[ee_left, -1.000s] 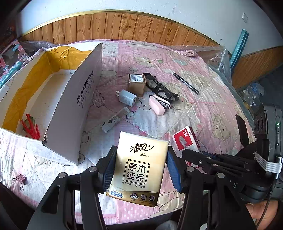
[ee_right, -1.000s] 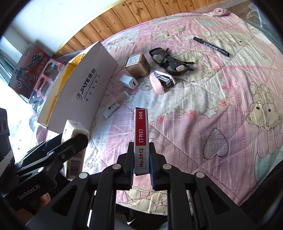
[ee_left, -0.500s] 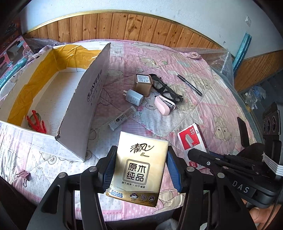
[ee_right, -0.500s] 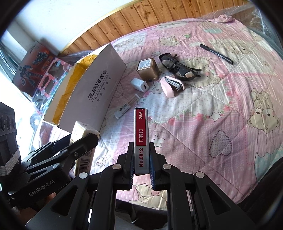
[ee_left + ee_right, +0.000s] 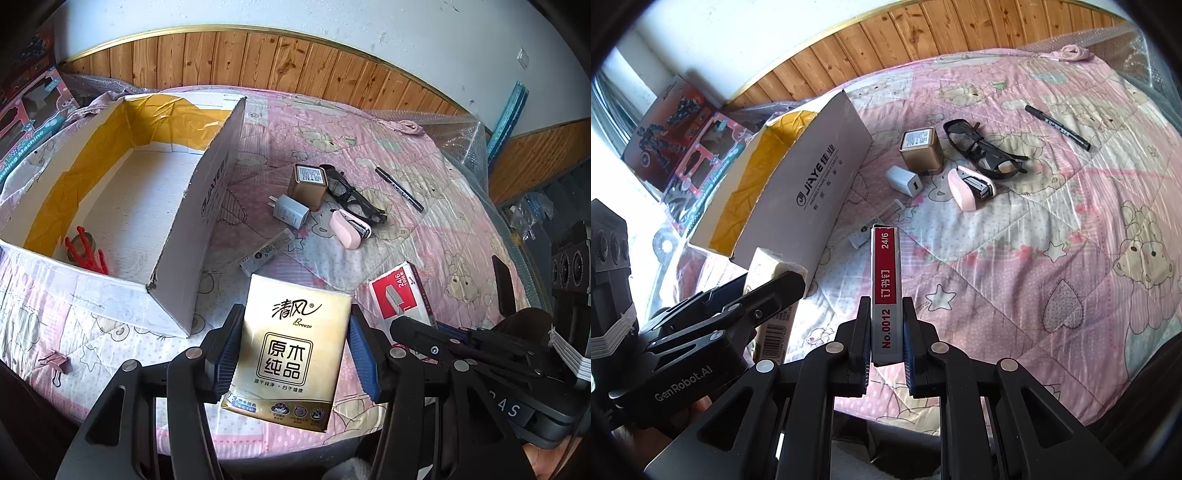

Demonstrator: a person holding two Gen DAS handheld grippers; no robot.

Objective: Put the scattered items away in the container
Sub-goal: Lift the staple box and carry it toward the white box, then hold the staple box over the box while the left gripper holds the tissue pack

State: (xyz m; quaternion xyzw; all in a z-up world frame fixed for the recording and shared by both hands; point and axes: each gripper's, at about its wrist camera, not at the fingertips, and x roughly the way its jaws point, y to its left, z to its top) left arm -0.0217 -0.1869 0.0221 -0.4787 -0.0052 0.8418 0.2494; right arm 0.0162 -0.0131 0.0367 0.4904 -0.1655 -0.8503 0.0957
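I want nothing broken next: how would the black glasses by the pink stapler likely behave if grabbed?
The glasses look thin-framed, so probably light but fragile under a hard squeeze. Their arms lie splayed and may swing or fold when lifted. They touch the stapler, so a push would probably drag it along the quilt.

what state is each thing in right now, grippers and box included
left gripper: shut on the tissue pack, held upright
right gripper: shut on the staple box, held on edge
cardboard box: open-topped, red clip inside
glasses: folded, on the quilt
pink stapler: closed, lying flat
marker: capped
charger: unplugged, prongs out
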